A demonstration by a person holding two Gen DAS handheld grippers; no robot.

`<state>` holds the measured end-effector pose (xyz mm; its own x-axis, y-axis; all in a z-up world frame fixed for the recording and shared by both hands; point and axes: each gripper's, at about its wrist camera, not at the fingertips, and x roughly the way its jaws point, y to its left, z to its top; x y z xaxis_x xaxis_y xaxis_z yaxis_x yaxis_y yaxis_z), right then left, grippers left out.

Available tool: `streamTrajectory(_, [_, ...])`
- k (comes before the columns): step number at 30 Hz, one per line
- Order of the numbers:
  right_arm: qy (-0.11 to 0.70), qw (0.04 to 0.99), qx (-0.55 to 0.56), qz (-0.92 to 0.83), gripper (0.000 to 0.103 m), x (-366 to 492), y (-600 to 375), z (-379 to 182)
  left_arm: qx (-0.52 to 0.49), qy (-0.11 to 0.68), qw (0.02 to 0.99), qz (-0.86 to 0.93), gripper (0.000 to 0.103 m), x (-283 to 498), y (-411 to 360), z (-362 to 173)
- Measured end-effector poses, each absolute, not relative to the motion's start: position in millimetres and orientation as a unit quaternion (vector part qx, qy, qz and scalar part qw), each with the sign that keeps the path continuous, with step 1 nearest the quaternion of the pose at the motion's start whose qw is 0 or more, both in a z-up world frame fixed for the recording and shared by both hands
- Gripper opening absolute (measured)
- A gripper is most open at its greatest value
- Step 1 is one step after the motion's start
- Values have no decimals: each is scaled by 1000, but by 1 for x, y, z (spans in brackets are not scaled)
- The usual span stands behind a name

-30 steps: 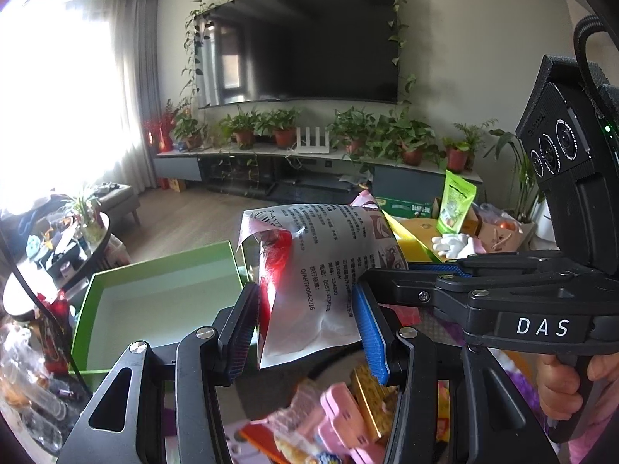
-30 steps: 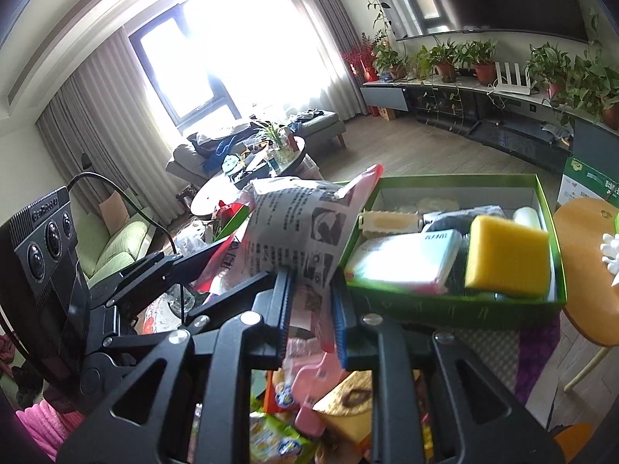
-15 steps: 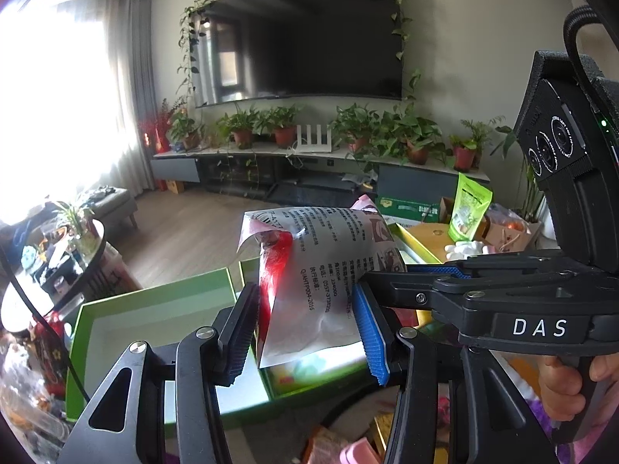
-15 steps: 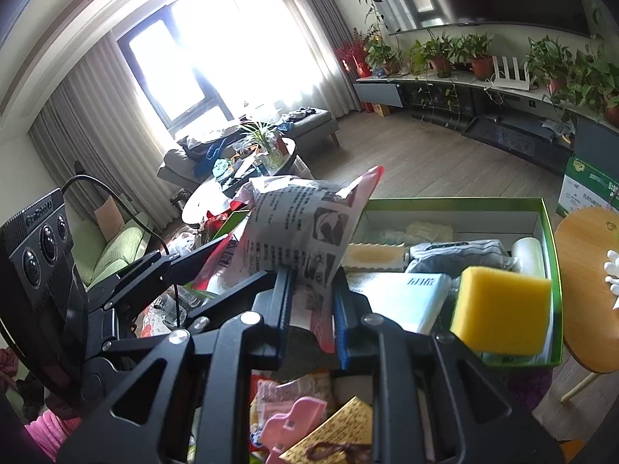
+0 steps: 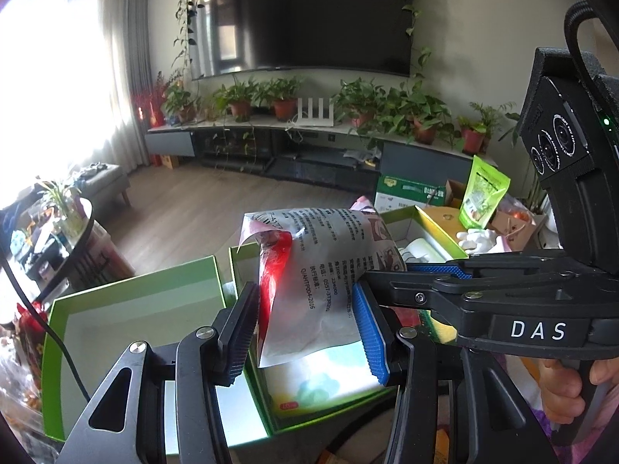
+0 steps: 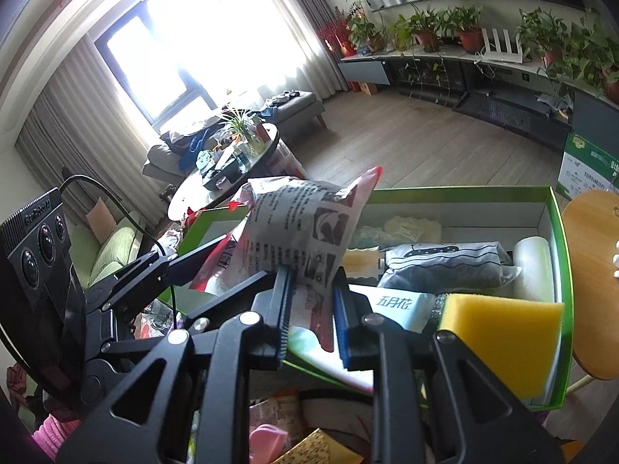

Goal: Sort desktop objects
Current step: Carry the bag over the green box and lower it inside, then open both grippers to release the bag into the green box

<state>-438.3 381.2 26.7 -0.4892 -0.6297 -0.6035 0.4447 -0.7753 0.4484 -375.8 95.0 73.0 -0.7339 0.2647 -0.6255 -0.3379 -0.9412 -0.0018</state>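
A grey and red printed snack bag (image 5: 317, 278) hangs in the air above two green boxes. My left gripper (image 5: 305, 328) has its jaws around the bag's lower part, pads close to both sides. My right gripper (image 6: 311, 309) is shut on the bag's (image 6: 305, 232) lower edge; in the left wrist view it (image 5: 387, 276) reaches in from the right. The left green box (image 5: 127, 309) is empty. The right green box (image 6: 557, 232) holds a yellow sponge (image 6: 503, 332), a grey pouch (image 6: 445, 266), a tissue pack (image 6: 402, 305) and a white roll (image 6: 534, 266).
Loose snack packets (image 6: 309, 440) lie on the table below the grippers. A round wooden stool (image 6: 592, 270) stands right of the full box. A green pouch (image 5: 481, 197) and cardboard boxes sit at the back right. A cluttered round coffee table (image 6: 224, 170) stands to the left.
Both grippers have moved forward with the bag, from above the loose packets to above the green boxes. The boxes now sit closer and lower in both views.
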Motion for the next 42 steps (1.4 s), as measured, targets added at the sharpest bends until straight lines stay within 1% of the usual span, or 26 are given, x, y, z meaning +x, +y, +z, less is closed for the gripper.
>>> streamTrajectory(5, [-118,306,404,-854,23,-449,380,20,-335,54,159,927,50,-385,92,67])
streamTrajectory(10, [-105,256,411,-869,25,-455,382,17,-342,67,130,928,50,-391,85,60])
streamTrajectory(14, [-102,250,411,-871,25,-450,384,19,-338,66,130,930,50,-387,82,64])
streamTrajectory(23, [-83,253,387,-883,25,-424,382,50,-306,58,136,940,50,-364,79,96])
streamTrajectory(30, [-63,260,356,-895,25,-386,381,90,-275,60,131,951,50,-334,75,130])
streamTrajectory(33, [-55,264,341,-901,27,-365,379,106,-262,62,126,955,57,-316,74,142])
streamTrajectory(34, [-53,264,337,-902,27,-359,380,109,-258,62,126,956,60,-310,73,144])
streamTrajectory(35, [-52,266,332,-904,30,-350,381,113,-252,61,128,957,64,-301,71,148])
streamTrajectory(36, [-50,267,328,-905,32,-343,382,116,-249,60,128,958,65,-296,71,150])
streamTrajectory(42, [-40,272,314,-909,33,-298,381,130,-233,67,130,961,66,-257,69,162])
